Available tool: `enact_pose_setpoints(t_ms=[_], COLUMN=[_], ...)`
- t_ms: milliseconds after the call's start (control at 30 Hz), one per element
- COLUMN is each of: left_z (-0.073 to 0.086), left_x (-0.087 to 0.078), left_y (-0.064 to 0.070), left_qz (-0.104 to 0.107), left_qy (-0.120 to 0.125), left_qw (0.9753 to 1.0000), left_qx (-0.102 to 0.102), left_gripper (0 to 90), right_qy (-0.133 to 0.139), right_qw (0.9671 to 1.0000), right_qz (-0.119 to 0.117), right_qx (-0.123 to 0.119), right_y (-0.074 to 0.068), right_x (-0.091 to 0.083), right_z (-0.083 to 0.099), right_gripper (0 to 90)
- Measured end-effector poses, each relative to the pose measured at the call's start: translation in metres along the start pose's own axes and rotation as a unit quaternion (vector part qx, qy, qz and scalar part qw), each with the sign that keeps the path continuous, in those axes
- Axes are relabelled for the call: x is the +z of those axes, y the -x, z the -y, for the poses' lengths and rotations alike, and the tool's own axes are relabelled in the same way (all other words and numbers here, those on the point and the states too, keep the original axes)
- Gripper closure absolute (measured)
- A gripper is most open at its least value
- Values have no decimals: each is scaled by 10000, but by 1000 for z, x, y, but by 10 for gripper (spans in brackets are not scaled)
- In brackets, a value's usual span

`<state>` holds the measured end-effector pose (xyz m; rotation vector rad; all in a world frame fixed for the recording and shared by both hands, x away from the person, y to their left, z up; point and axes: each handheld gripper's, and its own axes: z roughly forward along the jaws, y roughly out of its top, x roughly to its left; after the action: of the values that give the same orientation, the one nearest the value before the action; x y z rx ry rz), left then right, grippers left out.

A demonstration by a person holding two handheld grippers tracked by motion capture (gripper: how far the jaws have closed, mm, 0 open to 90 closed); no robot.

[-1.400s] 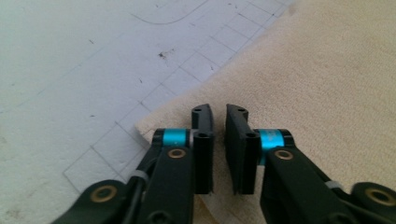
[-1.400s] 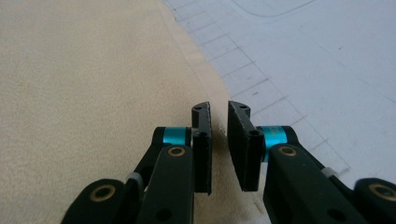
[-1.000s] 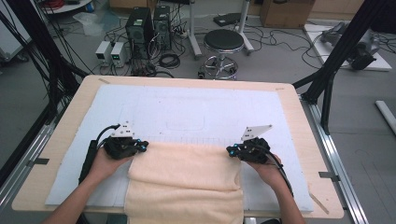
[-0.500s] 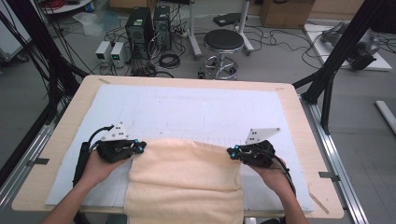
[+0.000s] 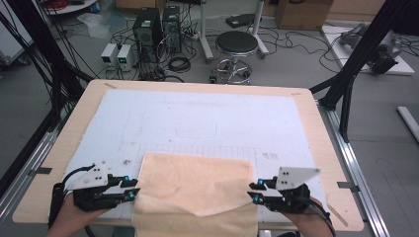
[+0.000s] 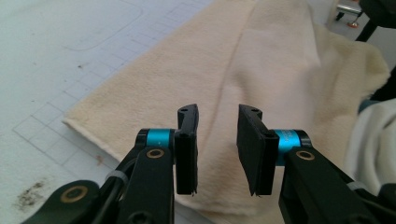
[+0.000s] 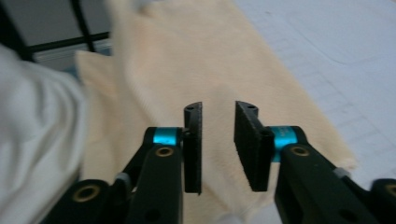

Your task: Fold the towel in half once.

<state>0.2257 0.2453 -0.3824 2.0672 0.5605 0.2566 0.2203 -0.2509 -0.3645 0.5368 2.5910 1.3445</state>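
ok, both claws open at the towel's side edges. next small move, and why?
Probably ease both claws inward and shut them on the towel's side edges. The left claw and right claw sit at opposite edges, jaws apart with towel showing between them, nothing gripped. The cloth is partly folded and hangs over the table's near edge, so a grip likely comes before any further fold.

Right tool (image 7: pixel 218 149) jaws parted (nothing between), above cream towel (image 7: pixel 210 65) on white mat (image 7: pixel 345 42).
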Motion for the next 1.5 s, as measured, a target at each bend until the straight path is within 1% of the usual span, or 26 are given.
enact_pose_setpoints(t_ms=[100, 133, 167, 200, 300, 333, 433, 500, 533, 600, 667, 733, 800, 833, 867, 933, 1033, 1067, 1133, 1233, 1300, 1333, 1367, 1400, 1433, 1500], left_z=[-4, -6, -7, -8, -9, -8, -3, 1, 2, 4, 6, 8, 8, 8, 8, 7, 7, 6, 5, 4, 0, -3, -5, -9, -15, -27], left_x=[16, 24, 28, 36, 54, 59, 73, 81, 82, 86, 89, 90, 89, 89, 89, 89, 89, 89, 89, 88, 86, 85, 84, 84, 84, 88], left_y=[-15, -23, -27, -36, -58, -62, -77, -84, -86, -90, -93, -96, -97, -97, -96, -94, -92, -90, -89, -90, -91, -93, -96, -102, -110, -125], left_qz=[-212, -373, -460, -607, -852, -919, -1015, -1080, -1083, -1117, -1009, -812, -774, -727, -718, -669, -521, -535, -574, -630, -778, -824, -891, -961, -1089, -1379], left_qy=[-33, -48, -68, -96, -221, -258, -498, -639, -681, -710, -727, -751, -762, -734, -748, -766, -793, -807, -806, -831, -805, -717, -601, -513, -351, -221], left_qw=[9998, 9992, 9988, 9980, 9957, 9948, 9927, 9908, 9905, 9898, 9903, 9904, 9901, 9903, 9905, 9908, 9918, 9920, 9922, 9916, 9911, 9912, 9910, 9900, 9881, 9842], left_qx=[-51, -94, -132, -156, -285, -344, -411, -499, -499, -520, -623, -826, -885, -929, -900, -894, -856, -813, -764, -771, -720, -753, -798, -900, -1031, -1089], left_gripper=[596, 591, 572, 539, 521, 506, 473, 463, 451, 449, 451, 485, 501, 534, 570, 629, 771, 794, 822, 839, 842, 843, 845, 846, 846, 847], right_qy=[-116, -155, -178, -164, -288, -393, -628, -739, -783, -841, -887, -936, -988, -995, -997, -978, -951, -951, -964, -959, -819, -733, -772, -762, -784, -754], right_qw=[9997, 9994, 9991, 9989, 9977, 9973, 9952, 9945, 9940, 9932, 9928, 9924, 9917, 9917, 9915, 9920, 9917, 9914, 9922, 9930, 9941, 9944, 9940, 9943, 9938, 9931], right_qz=[165, 200, 253, 289, 492, 515, 668, 638, 633, 633, 588, 518, 445, 379, 288, 145, 43, -19, -25, 46, 70, 73, 122, 174, 274, 507], right_qx=[142, 227, 305, 339, 359, 352, 343, 369, 422, 492, 548, 609, 692, 720, 789, 791, 863, 902, 785, 692, 714, 755, 760, 727, 734, 736], right_y=[24, 33, 43, 48, 67, 75, 88, 95, 99, 103, 106, 108, 108, 109, 109, 110, 111, 110, 109, 107, 107, 109, 111, 114, 117, 129], right_x=[15, 20, 27, 32, 49, 56, 69, 75, 77, 79, 81, 83, 85, 86, 87, 87, 87, 87, 87, 86, 83, 81, 80, 81, 82, 85], right_z=[1, 2, 2, 2, 2, 3, 7, 10, 12, 16, 18, 20, 22, 23, 24, 24, 25, 24, 23, 21, 19, 17, 14, 12, 7, -7], right_gripper=[681, 670, 648, 631, 606, 597, 562, 541, 537, 523, 516, 516, 530, 555, 593, 658, 741, 777, 820, 840, 843, 846, 847, 848, 848, 849])
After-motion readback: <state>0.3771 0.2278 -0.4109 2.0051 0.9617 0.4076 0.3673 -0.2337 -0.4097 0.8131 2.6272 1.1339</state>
